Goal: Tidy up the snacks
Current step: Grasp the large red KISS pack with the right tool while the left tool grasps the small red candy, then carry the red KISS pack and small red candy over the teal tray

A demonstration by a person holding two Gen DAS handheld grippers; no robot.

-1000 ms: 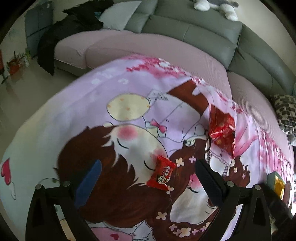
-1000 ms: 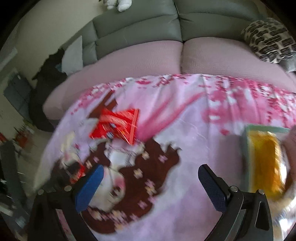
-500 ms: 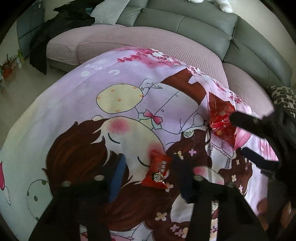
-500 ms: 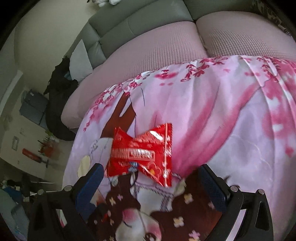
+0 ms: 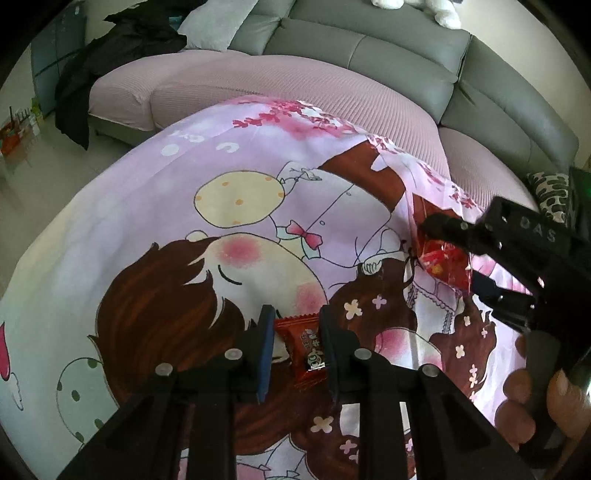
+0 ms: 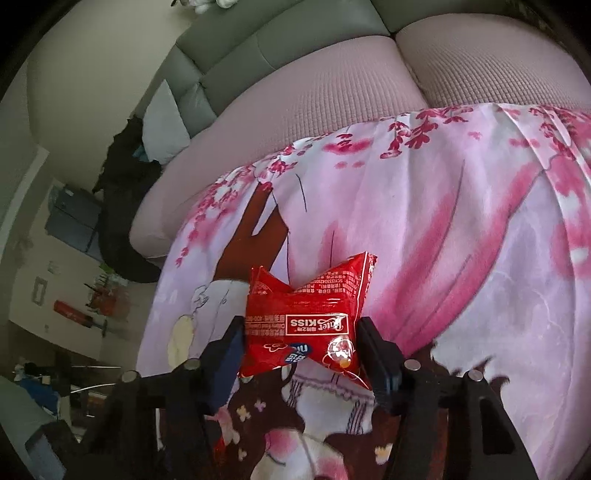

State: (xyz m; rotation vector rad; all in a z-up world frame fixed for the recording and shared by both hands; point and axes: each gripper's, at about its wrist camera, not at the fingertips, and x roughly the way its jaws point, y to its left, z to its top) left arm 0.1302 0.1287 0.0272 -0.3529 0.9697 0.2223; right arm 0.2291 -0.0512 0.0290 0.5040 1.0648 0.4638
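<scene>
The left claw (image 5: 297,345) is pinching a small red snack packet (image 5: 303,347) between its two fingers, the blue pads pressing in on both sides of the wrapper. The packet is lying on a cartoon-print cloth (image 5: 236,162), over the brown hair of the sleeping girl drawn on it, and whether it is lifting clear of the cloth cannot be told.

The right claw (image 6: 300,349) is gripping a larger red snack bag (image 6: 306,321), its fingers squeezing the bag at the middle so that the far end is fanning out into a bow-tie shape. Printed text on the bag is reading upside down in the right wrist view. The bag is sitting over the pink blossom part of the same cloth (image 6: 461,221), near the drawn brown tree trunk.

In the left wrist view the right claw (image 5: 452,254) is showing at the right edge, well apart from the left one, with the larger bag (image 5: 443,266) caught in it and the person's right hand (image 5: 535,402) wrapping around the handle.

Behind the cloth a grey sofa (image 5: 369,44) with pink seat cushions (image 5: 295,85) is curving around, and dark clothing (image 5: 110,62) is lying draped over its left end beside a pale pillow (image 5: 218,26).
</scene>
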